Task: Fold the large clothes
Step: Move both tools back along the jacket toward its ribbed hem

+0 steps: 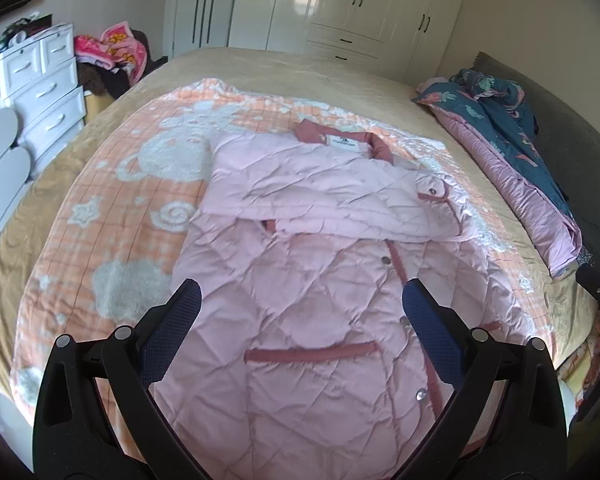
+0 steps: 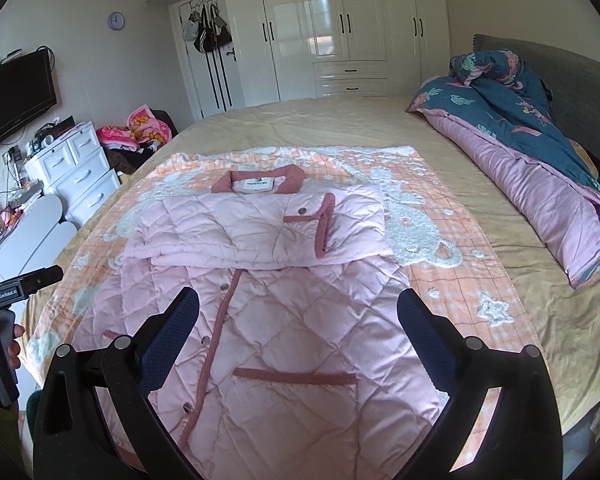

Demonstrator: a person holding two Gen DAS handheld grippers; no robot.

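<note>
Nearest to us, the left tool [image 1: 300, 300] and the right tool [image 2: 298, 312], both released, blue pads spread wide and grasping nothing, each hovering above the lower half of the coat. Item: one pink quilted coat [image 1: 300, 300], lying front up on an orange-and-white bear blanket [image 1: 132, 184] that covers the middle of the bed [image 1: 260, 64], its hem toward the near edge and its collar [image 2: 260, 178] toward the far edge. Condition: both sleeves already folded across the chest into a flat band [image 2: 260, 232]; snap placket and pocket trim [image 2: 296, 378] exposed below; body not yet folded up. Also present: rolled blue-and-pink duvet [image 2: 540, 152] along the headboard edge; a hand [image 2: 0, 344] gripping the left tool's handle. Risks, in our judgement: the fabric looks slick and puffy, so a shallow pinch at the hem may catch only the top layer; uneven lifting by the two tools could skew the fold; dragging could spill the sleeve band or ruck the blanket beneath.
</note>
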